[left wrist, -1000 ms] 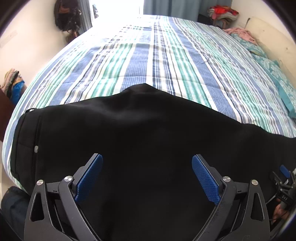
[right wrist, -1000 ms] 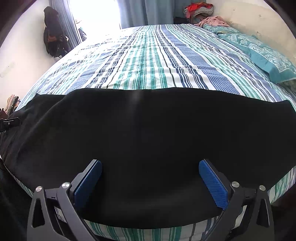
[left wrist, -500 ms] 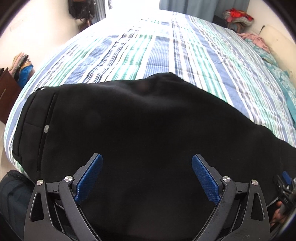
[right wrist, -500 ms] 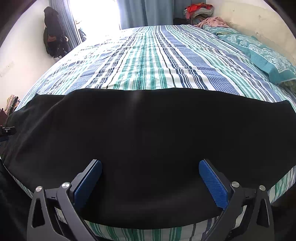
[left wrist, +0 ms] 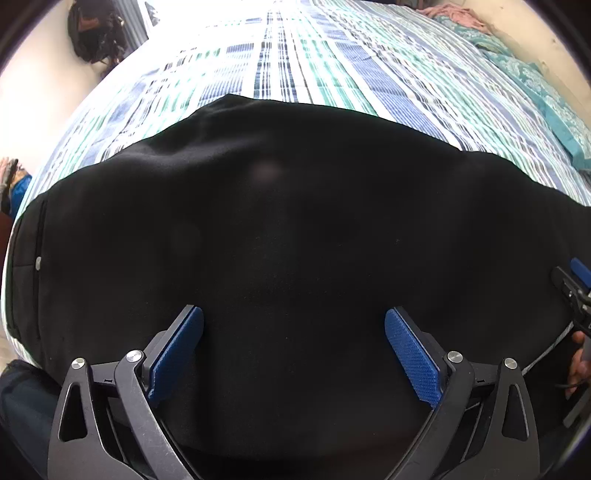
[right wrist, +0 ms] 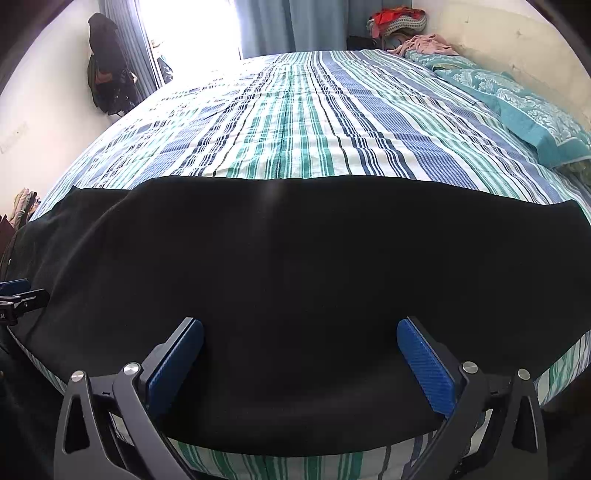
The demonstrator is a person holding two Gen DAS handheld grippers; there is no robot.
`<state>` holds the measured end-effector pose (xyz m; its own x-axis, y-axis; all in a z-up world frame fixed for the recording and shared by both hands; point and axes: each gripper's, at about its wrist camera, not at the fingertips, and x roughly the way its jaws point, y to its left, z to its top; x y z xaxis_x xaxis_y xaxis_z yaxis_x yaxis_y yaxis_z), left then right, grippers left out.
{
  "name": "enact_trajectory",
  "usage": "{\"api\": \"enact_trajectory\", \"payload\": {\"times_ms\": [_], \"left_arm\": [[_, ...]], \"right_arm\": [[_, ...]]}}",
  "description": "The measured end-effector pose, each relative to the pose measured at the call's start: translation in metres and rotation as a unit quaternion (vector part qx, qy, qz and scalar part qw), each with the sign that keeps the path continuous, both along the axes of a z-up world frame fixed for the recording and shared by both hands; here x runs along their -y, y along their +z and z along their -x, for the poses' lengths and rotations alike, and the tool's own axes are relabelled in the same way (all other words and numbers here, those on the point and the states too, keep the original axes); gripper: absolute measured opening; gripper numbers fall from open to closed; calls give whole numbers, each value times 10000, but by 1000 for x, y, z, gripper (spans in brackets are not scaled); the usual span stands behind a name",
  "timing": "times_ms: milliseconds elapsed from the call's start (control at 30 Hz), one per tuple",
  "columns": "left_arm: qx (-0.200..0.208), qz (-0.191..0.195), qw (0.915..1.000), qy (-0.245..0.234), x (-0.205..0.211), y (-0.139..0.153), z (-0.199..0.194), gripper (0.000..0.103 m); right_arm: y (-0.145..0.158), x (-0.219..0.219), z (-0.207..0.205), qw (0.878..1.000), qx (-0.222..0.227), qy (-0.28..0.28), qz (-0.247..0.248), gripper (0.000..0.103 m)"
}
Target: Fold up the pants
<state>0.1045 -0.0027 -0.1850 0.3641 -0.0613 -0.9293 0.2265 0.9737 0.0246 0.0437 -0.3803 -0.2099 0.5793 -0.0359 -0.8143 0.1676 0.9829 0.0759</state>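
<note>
Black pants lie flat across the near edge of a striped bed, waistband with a small button at the far left. They also fill the lower half of the right wrist view. My left gripper hovers open and empty just above the pants' middle. My right gripper hovers open and empty over the leg part near the bed's front edge. The right gripper's tip shows at the right rim of the left wrist view, and the left gripper's tip at the left rim of the right wrist view.
A teal patterned pillow lies at the bed's right side. Clothes are piled at the far right corner. Dark garments hang on the left wall. Curtains and a bright window are at the back.
The left gripper has moved right and lower over the pants, so the waistband slid toward the left rim. The right gripper has barely moved. Both stay open.
</note>
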Motion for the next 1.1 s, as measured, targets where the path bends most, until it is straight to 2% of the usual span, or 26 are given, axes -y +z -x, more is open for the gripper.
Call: {"api": "enact_trajectory", "payload": {"times_ms": [133,200,333,467,600,733,833,933,967,1000,1067,1100], "left_arm": [[232,437,9988,56,3,22,-5,98],[348,461,9983,-40,11,29,-10,98],[347,308,9987,-194,27,23,-20,98],[189,402,9989,-120,28,14,-19,98],[195,351,9991,-101,22,12,-8,98],[162,413,9990,107,10,14,-2,98],[133,476,9985,245,1,14,-2,98],[115,445,9986,270,1,13,-4,98],[117,431,9987,256,1,14,-4,98],[134,419,9988,235,3,15,-4,98],[197,396,9989,177,5,18,-3,98],[224,378,9989,150,6,19,-3,98]], "right_arm": [[3,1,-1,10000,-55,16,-19,103],[10,5,-3,9998,-131,50,-153,103],[30,37,4,9974,90,-119,-699,103],[32,105,2,9971,-138,-220,-717,103],[33,196,-6,9966,-645,-485,-146,103],[43,278,4,9932,-650,-967,14,103],[36,316,15,9902,-739,-1018,-613,103],[22,328,16,9863,-776,-743,-1254,102],[21,327,17,9864,-693,-647,-1345,97],[22,327,18,9855,-582,-573,-1488,87],[21,333,17,9762,-430,-486,-2067,74],[20,335,16,9734,-447,-483,-2193,73]]}}
